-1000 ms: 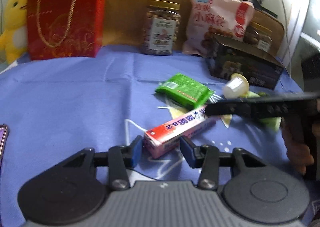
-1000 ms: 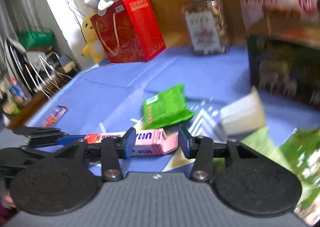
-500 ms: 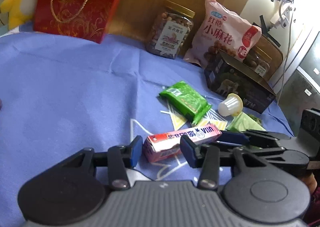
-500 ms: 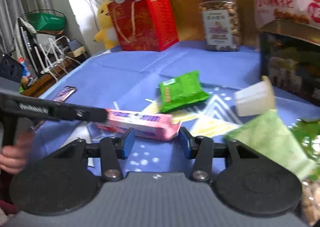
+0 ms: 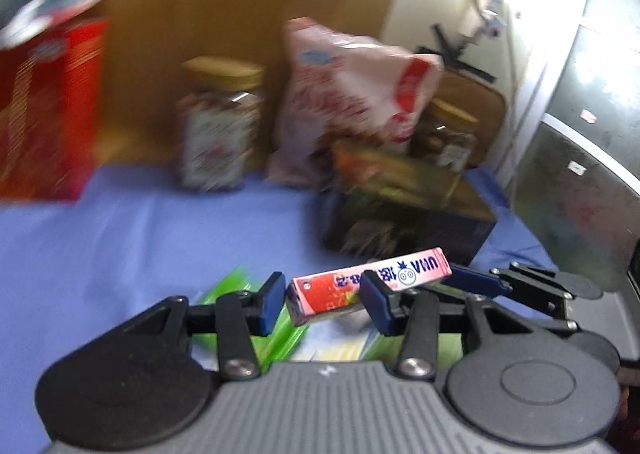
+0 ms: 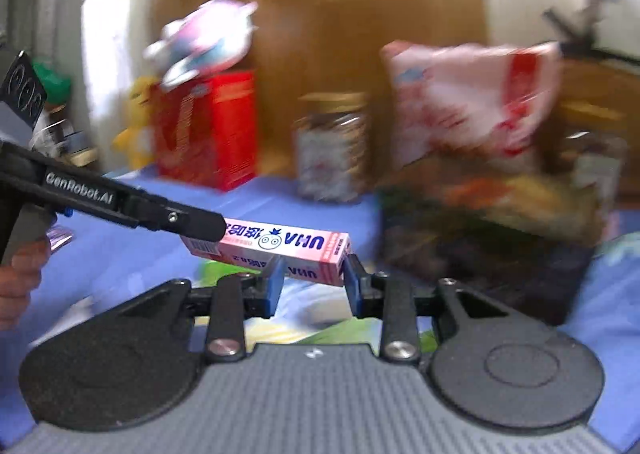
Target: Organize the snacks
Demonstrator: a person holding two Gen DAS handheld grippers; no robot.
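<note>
Both grippers clamp one pink candy box (image 5: 370, 286), lifted above the blue cloth (image 5: 120, 238). Left gripper (image 5: 322, 300) holds one end, right gripper (image 6: 312, 280) the other (background blurred).

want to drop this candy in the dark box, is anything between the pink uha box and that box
Nothing visible stands between them. The pink UHA box is held up off the blue cloth by the left gripper and right gripper, one at each end. The dark box sits just beyond, its top too blurred to tell if open.
</note>
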